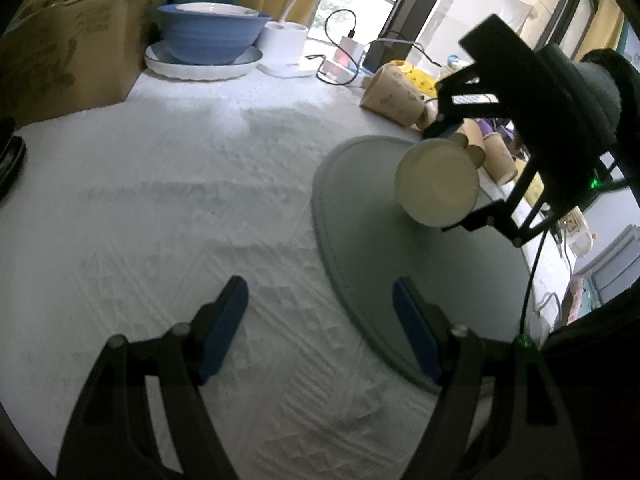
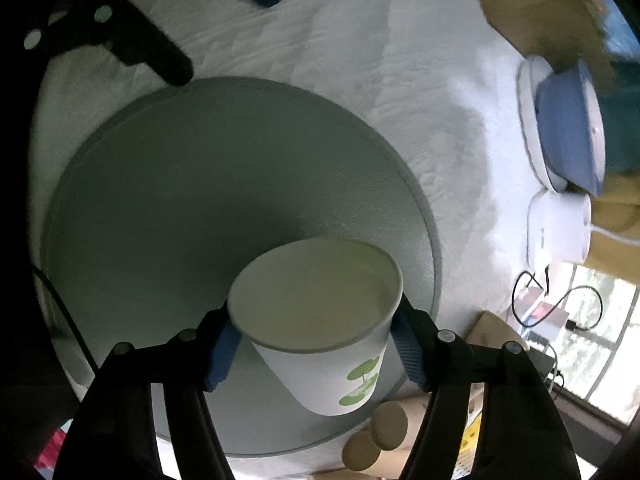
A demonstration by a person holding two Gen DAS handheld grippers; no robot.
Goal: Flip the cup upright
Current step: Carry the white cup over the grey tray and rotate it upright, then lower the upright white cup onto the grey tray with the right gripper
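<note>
A white paper cup (image 2: 320, 320) with a green leaf print is held between the blue pads of my right gripper (image 2: 316, 340), above the round grey tray (image 2: 200, 180). The cup's open mouth faces the right wrist camera. In the left wrist view the cup (image 1: 438, 182) is tilted, its mouth turned toward the camera, held by the right gripper (image 1: 460, 184) over the tray (image 1: 360, 240). My left gripper (image 1: 320, 328) is open and empty, low over the white tablecloth at the tray's near left edge.
A blue bowl (image 1: 212, 30) on a white plate stands at the back beside a cardboard box (image 1: 68, 60). A white lamp base (image 1: 284, 46), cables and a charger lie behind. Several brown paper cups (image 1: 496, 156) lie on their sides at the tray's far edge.
</note>
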